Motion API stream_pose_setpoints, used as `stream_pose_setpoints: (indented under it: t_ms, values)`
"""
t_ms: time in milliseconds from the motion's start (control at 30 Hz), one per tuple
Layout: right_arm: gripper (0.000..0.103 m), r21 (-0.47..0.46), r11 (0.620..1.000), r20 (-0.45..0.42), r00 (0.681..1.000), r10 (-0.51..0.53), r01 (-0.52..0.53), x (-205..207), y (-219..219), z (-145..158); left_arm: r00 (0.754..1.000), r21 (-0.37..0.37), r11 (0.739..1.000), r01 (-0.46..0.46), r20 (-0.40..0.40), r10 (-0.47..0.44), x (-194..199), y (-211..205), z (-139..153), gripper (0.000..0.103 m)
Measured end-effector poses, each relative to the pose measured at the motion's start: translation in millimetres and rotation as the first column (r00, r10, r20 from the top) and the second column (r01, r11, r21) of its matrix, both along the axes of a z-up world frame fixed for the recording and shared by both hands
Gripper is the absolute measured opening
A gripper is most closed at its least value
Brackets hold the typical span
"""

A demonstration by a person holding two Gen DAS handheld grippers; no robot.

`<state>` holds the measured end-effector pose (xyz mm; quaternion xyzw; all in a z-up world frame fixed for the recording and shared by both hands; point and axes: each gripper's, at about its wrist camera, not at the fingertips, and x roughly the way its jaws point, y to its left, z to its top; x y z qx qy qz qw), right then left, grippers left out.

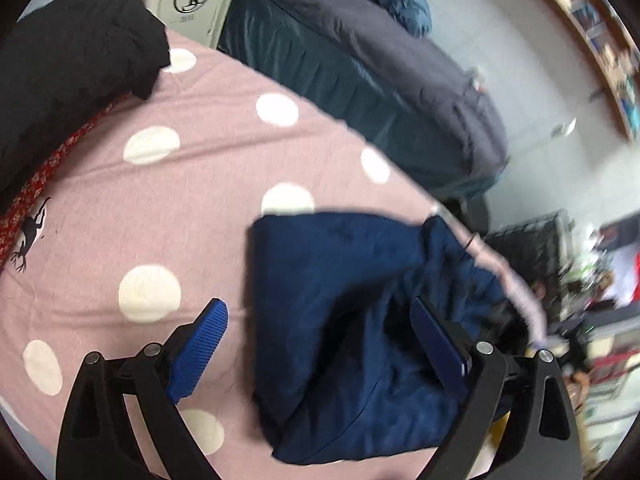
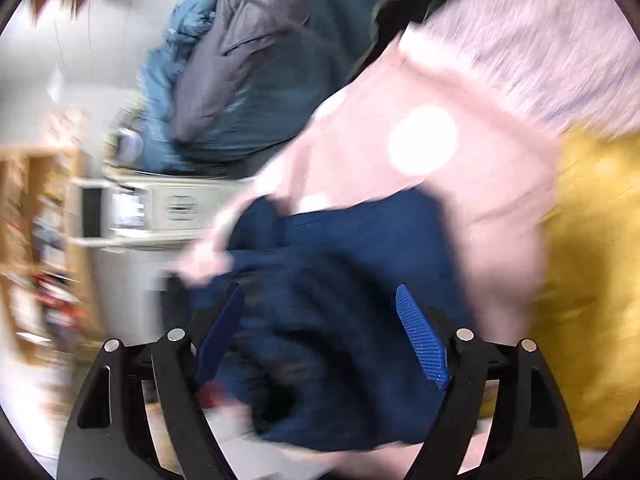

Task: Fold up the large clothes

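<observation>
A navy blue garment [image 1: 340, 320] lies folded and bunched on a pink bedsheet with white dots [image 1: 160, 200], near the bed's right edge. My left gripper [image 1: 320, 332] is open, its blue fingers [image 1: 200, 344] spread either side of the garment's left part, just above it. In the blurred right wrist view the same navy garment [image 2: 340, 280] lies between the wide-apart blue pads [image 2: 420, 336] of my right gripper [image 2: 320, 328], which is open. Whether either gripper touches the cloth I cannot tell.
A black garment [image 1: 72, 64] and a red patterned cloth [image 1: 36, 184] lie at the bed's far left. A second bed with grey and teal bedding [image 1: 380, 80] stands beyond. A yellow cloth [image 2: 592, 260] lies at the right. Shelves [image 2: 40, 220] and clutter line the room.
</observation>
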<state>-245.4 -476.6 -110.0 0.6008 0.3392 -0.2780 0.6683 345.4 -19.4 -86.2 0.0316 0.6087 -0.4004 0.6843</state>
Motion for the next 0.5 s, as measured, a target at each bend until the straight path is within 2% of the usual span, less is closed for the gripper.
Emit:
stream_pose_setpoints:
  t_ms: [100,200,367,500]
  values:
    - [0.078,-0.152,0.984,-0.15,0.986,0.068,-0.091,4.0,21.3,5.3,0.999,0.043,0.998,0.038,0.036,-0.039,-28.3,-6.8,-19.4,0.09]
    - [0.078,-0.236,0.952,-0.206,0.968,0.145,-0.193,9.2,42.4,4.6,0.996,0.066,0.995,0.072,0.049,-0.075,-48.1,-10.5,-34.2,0.091]
    - [0.078,-0.254,0.925,-0.195,0.951,0.239,-0.284,24.0,60.9,-1.4,0.986,0.099,0.984,0.15,0.053,-0.155,-68.4,-28.2,-51.9,0.091]
    - [0.078,-0.268,0.914,-0.154,0.95,0.271,-0.304,44.2,69.6,-1.1,0.964,0.13,0.966,0.223,0.119,-0.239,-85.7,-53.0,-52.8,0.091]
